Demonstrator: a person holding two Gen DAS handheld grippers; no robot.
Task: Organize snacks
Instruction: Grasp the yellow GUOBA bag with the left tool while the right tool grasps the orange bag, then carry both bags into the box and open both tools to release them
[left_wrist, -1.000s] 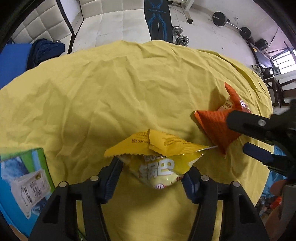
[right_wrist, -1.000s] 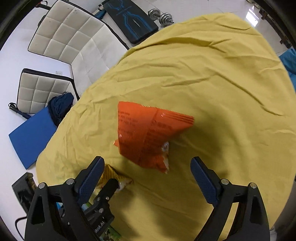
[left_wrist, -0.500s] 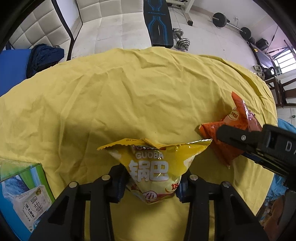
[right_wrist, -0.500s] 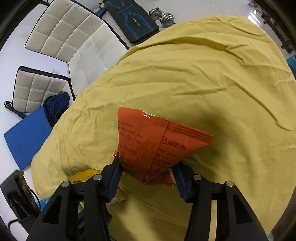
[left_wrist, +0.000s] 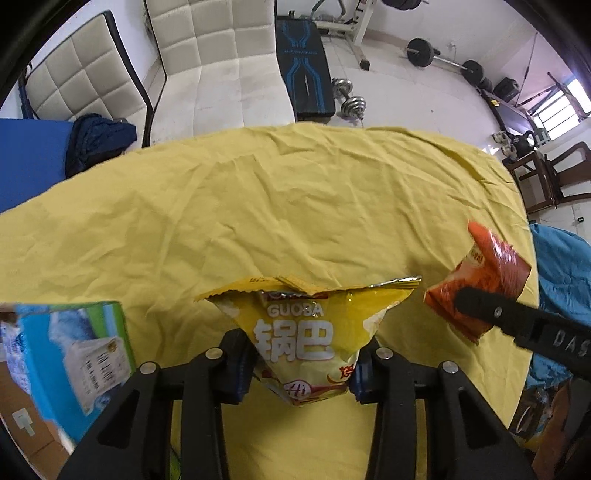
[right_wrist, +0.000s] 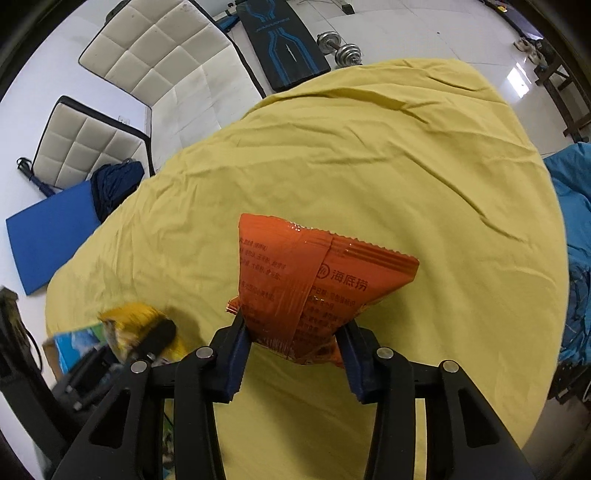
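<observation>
Since a second ago: both tools clamped shut and raised, each packet lifted clear of the cloth; a second ago the jaws stood wide around packets lying flat.

Across the tabletop, a yellow cloth (left_wrist: 295, 206), wrinkled, bare through the middle. At the cloth's left edge in the left view, a blue box (left_wrist: 74, 354), tilted and blurred.

In the left view, left tool (left_wrist: 301, 363) aimed straight down, jaws narrow and pinching the lower end of a yellow packet (left_wrist: 306, 328); packet upright between the blue pads, crimped top edge spread wide above the cloth. To its right, orange packet (left_wrist: 484, 288) held aloft, the other tool's black finger lying across it.

In the right view, right tool (right_wrist: 293, 350) aimed steeply down, slightly tipped, jaws narrow and gripping the lower corner of the orange packet (right_wrist: 306, 280); packet fanned upward, back seam facing the camera. Lower left, yellow packet (right_wrist: 136, 328) blurred, with the left tool's dark finger over it and the blue box (right_wrist: 74, 347) behind.

Beyond the cloth, on the floor: white padded cushions (right_wrist: 162, 62), a blue mat (right_wrist: 48, 232), a dumbbell (left_wrist: 349, 98).
</observation>
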